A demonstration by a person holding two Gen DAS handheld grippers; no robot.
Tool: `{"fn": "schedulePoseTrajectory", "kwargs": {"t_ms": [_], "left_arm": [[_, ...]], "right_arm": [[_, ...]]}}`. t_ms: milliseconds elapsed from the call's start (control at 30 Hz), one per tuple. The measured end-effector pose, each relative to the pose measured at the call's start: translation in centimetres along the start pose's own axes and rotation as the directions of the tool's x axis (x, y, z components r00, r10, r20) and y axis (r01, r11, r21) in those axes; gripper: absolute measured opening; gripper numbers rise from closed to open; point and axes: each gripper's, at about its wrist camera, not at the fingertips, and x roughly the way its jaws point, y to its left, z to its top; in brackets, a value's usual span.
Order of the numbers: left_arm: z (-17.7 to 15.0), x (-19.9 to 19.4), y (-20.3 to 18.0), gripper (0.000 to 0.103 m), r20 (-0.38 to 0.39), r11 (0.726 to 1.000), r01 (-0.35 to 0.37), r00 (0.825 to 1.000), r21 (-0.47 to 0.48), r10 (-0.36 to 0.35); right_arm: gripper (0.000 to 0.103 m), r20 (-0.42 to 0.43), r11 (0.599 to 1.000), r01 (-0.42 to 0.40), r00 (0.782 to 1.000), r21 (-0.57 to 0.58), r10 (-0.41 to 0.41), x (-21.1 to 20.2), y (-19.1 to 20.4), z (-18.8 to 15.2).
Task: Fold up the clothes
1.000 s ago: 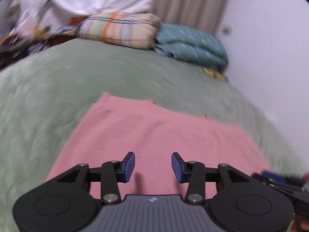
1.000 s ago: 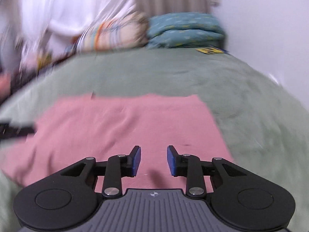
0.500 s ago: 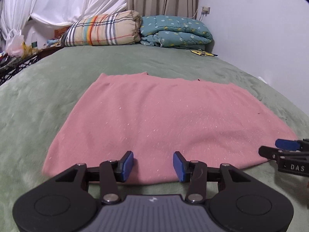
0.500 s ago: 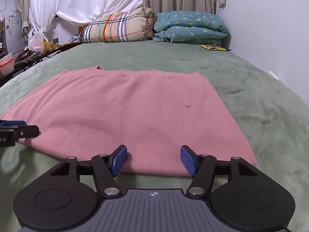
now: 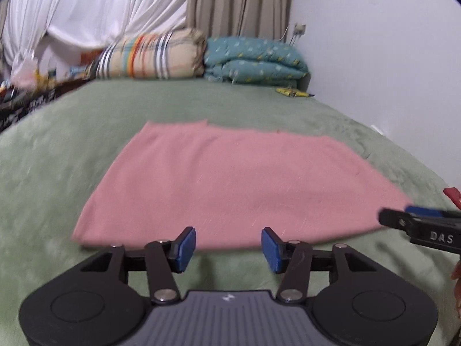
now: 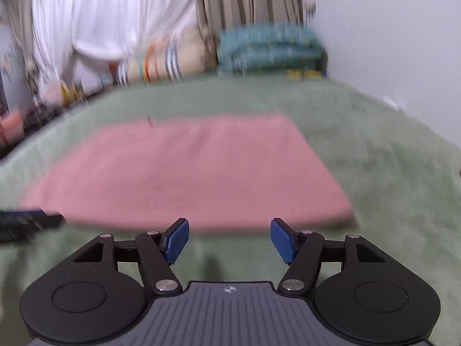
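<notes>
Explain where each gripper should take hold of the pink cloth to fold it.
Grip the near edge of the pink cloth, one gripper toward each near corner, coming in low from the near side. It lies flat on the green blanket, and the open left gripper and right gripper already face that edge.

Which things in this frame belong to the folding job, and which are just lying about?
Part of the job:
pink cloth, flat on the green blanket
left gripper, open
right gripper, open

Just lying about:
striped pillow
teal quilt
yellow packet
</notes>
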Motion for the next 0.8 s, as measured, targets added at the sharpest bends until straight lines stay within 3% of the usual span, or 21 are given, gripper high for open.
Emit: {"fn": "schedulePoseTrajectory", "kwargs": {"t_ms": [133,267,467,567,600,733,800], "left_arm": [[0.3,3.8,-1.5,0.055,-0.07,0.999,-0.05,0.996,0.011,0.051],[-2.0,3.5,-2.5,0.056,-0.021,0.99,-0.073,0.997,0.123,0.077],[-3.4,2.1,-2.2,0.057,-0.022,0.984,-0.059,0.998,0.17,0.064],[-2.8,0.4,-1.3,0.057,-0.052,0.992,-0.036,0.998,0.124,0.043],[-2.4,-0.4,-0.5,0.057,-0.027,0.996,-0.037,0.999,0.084,0.039],[-0.4,-1.4,2.2,0.058,0.096,0.99,-0.138,0.986,0.033,0.135],[0.6,0.2,4.6,0.058,0.054,0.982,-0.186,0.981,-0.017,0.187]], "right_arm": [[0.063,-0.044,0.999,0.004,0.999,-0.036,-0.005,2.6,1.7,0.4],[0.066,-0.049,0.998,0.012,0.999,-0.067,-0.016,2.4,2.5,-1.5],[0.07,-0.055,0.993,0.023,0.998,-0.112,-0.03,2.1,3.5,-4.3],[0.068,-0.049,0.997,-0.004,0.999,-0.077,0.0,0.9,2.5,-3.5],[0.066,-0.041,0.998,-0.012,0.999,-0.061,0.009,0.3,2.1,-2.8],[0.07,0.051,0.998,0.031,0.998,-0.061,-0.028,-0.1,-0.8,0.0],[0.07,0.013,0.996,0.079,0.997,-0.044,-0.078,1.7,-2.8,1.1]]}}
